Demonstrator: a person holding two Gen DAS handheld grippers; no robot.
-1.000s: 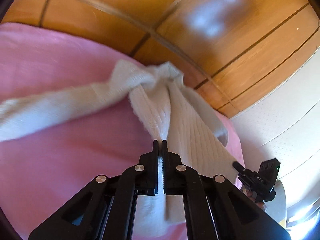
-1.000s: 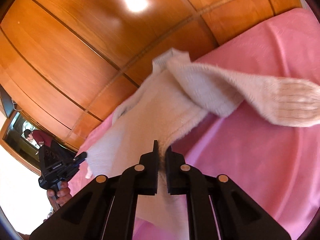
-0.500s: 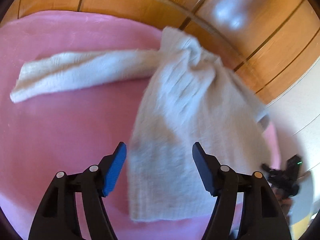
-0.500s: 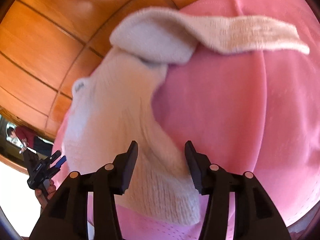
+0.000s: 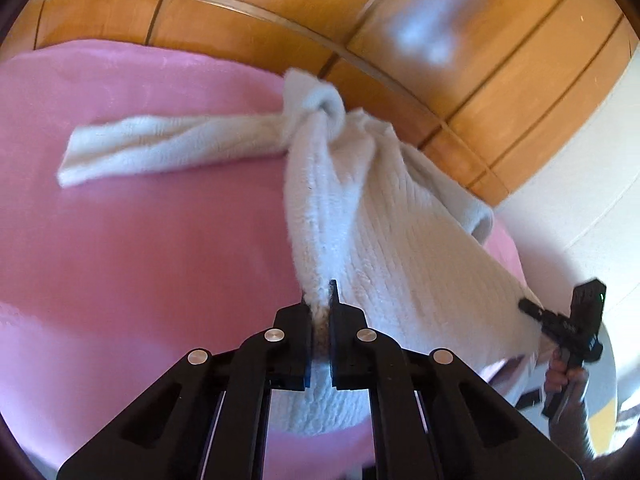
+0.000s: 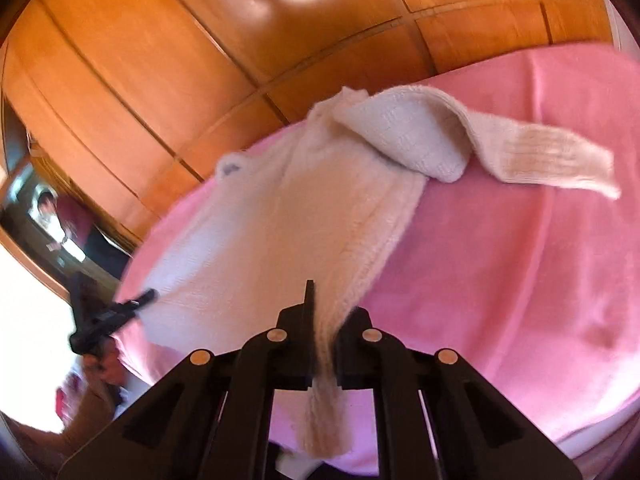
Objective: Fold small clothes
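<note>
A small cream knitted sweater (image 5: 384, 232) lies on a pink bed cover (image 5: 140, 240), its body bunched and pulled towards me. One sleeve (image 5: 168, 144) stretches out to the left in the left wrist view; the other sleeve (image 6: 532, 160) stretches out to the right in the right wrist view. My left gripper (image 5: 319, 304) is shut on one bottom corner of the sweater. My right gripper (image 6: 326, 312) is shut on the other bottom corner of the sweater (image 6: 280, 232). Each gripper shows at the edge of the other's view: the right one (image 5: 568, 324) and the left one (image 6: 108, 312).
The pink cover (image 6: 500, 280) spreads around the sweater. A wooden panelled wall (image 5: 400, 40) stands behind the bed. A white wall (image 5: 592, 160) is at the right in the left wrist view. A person (image 6: 68, 224) shows far left in the right wrist view.
One second ago both grippers held the hem. Half a second ago both were open with the sweater lying flat. Now both have shut on the bottom corners and pull them up.
</note>
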